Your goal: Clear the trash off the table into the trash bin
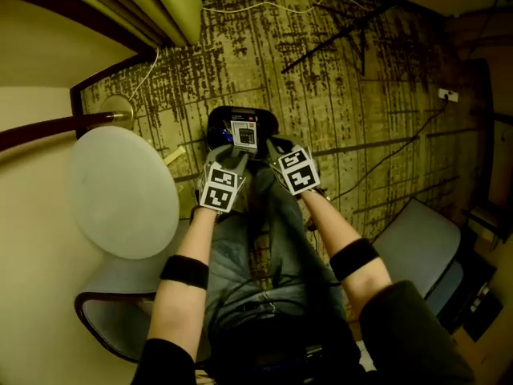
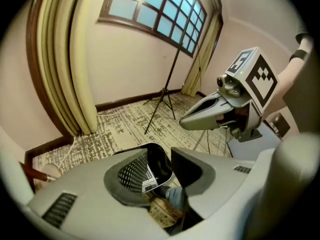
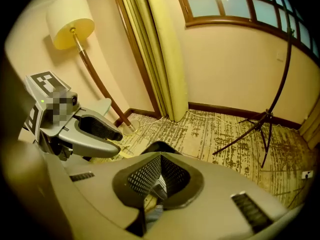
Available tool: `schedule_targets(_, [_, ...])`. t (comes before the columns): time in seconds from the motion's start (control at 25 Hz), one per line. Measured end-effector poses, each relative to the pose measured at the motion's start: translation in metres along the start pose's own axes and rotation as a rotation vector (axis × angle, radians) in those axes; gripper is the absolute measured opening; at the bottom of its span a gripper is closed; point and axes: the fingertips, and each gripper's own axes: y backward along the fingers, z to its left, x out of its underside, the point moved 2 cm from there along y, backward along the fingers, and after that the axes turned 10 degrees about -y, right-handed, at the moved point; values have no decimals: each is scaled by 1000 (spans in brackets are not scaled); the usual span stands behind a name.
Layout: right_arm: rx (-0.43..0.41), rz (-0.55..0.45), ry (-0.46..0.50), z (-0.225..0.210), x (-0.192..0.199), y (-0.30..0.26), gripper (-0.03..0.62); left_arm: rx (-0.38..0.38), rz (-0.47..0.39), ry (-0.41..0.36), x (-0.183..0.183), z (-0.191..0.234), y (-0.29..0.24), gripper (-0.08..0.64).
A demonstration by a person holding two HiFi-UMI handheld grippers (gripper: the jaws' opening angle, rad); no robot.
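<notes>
Floor: patterned carpet (image 1: pixel 361 79); yellow curtain (image 1: pixel 160 6) along the wall.
Table: round white table (image 1: pixel 120 191) at the person's left, near the floor lamp base (image 1: pixel 120 111).
Trash bin: black trash bin (image 1: pixel 216 123) on the carpet ahead of the knees, with a white printed packet (image 1: pixel 244 133) inside.
Left gripper (image 1: pixel 216 149): angled down at the bin's near edge, jaws parted, gripping nothing.
Right gripper (image 1: pixel 275 147): just beside it, angled down likewise, jaws pressed together, empty.

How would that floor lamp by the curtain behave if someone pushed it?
The floor lamp looks top-heavy, with a wide shade on a thin pole, so it would likely sway or tip. Its round base seems small and sits on carpet, so it would probably wobble rather than slide. The shade is likely light and easily dented.
</notes>
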Motion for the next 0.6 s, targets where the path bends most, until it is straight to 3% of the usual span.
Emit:
schedule_targets(0.12, [-8,-9,34,29,-27,47,2,-86,-76,30,-29,-8,64,43])
schedule_targets(0.2, [-20,-28,66,50,-47,74,2,-130,-126,45,-51,-12,109,0])
schedule_targets(0.4, [-57,-83,174,97,-99,113,2,-260,-206,64,-83,-7,206,0])
schedule_targets(0.6, [-167,-82,242,167,-120,135,2,-407,-238,169,-69,-2,290,0])
